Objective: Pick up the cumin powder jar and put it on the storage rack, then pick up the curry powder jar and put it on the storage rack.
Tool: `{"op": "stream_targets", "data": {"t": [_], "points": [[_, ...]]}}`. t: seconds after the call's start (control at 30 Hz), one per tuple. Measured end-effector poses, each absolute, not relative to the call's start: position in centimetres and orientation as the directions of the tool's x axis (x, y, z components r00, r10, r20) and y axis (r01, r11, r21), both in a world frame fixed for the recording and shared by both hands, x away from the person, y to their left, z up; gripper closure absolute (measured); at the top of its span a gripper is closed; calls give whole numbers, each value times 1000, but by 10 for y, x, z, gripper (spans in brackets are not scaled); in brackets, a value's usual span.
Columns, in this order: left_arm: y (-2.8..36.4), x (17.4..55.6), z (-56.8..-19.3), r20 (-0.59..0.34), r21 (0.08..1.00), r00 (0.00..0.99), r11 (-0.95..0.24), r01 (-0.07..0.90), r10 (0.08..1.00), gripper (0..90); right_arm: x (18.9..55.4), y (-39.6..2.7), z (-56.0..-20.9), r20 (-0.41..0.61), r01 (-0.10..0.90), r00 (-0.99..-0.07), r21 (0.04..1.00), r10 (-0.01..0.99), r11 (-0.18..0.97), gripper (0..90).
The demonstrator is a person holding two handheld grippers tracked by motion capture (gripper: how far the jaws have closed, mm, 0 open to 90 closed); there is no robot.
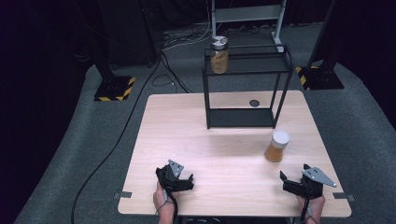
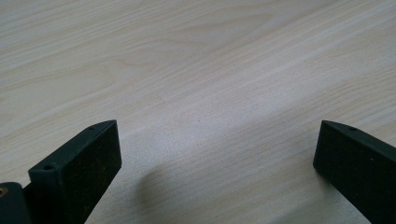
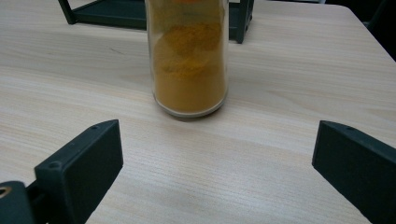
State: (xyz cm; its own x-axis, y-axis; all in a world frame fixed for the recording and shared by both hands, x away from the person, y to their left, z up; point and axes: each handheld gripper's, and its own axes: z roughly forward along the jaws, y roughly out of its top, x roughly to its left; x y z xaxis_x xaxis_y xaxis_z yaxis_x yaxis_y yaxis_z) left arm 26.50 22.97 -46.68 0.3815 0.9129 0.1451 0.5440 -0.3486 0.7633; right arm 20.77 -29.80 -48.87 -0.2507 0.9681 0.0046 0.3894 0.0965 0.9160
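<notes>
A white-lidded jar of orange powder (image 1: 277, 146) stands upright on the wooden table (image 1: 219, 154), to the right of its middle. In the right gripper view the jar (image 3: 189, 60) is just ahead of my right gripper (image 3: 217, 163), whose jaws are wide apart with nothing between them. In the high view my right gripper (image 1: 293, 179) rests near the table's front right edge, below the jar. My left gripper (image 1: 183, 177) sits at the front left, open over bare wood (image 2: 217, 161). A second jar of orange powder with a metal lid (image 1: 219, 55) stands on top of the black wire rack (image 1: 246, 88).
The black rack stands at the table's far side with a dark bottom shelf (image 1: 240, 118). A round grommet (image 1: 254, 103) is set in the tabletop behind it. Cables run over the grey floor (image 1: 116, 135) at the left, past hazard-striped stand bases (image 1: 113, 88).
</notes>
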Motion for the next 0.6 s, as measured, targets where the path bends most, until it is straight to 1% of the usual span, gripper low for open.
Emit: {"op": "stream_targets", "data": {"t": [0.5,0.6], "points": [[232,267,-466,131,761,387,-342,551,913,3,208,-297,-489,-5,387,-253,916,967,106,0],[232,267,-466,129,761,387,-341,552,913,2,206,-294,-489,-24,381,-255,917,967,123,0]]}}
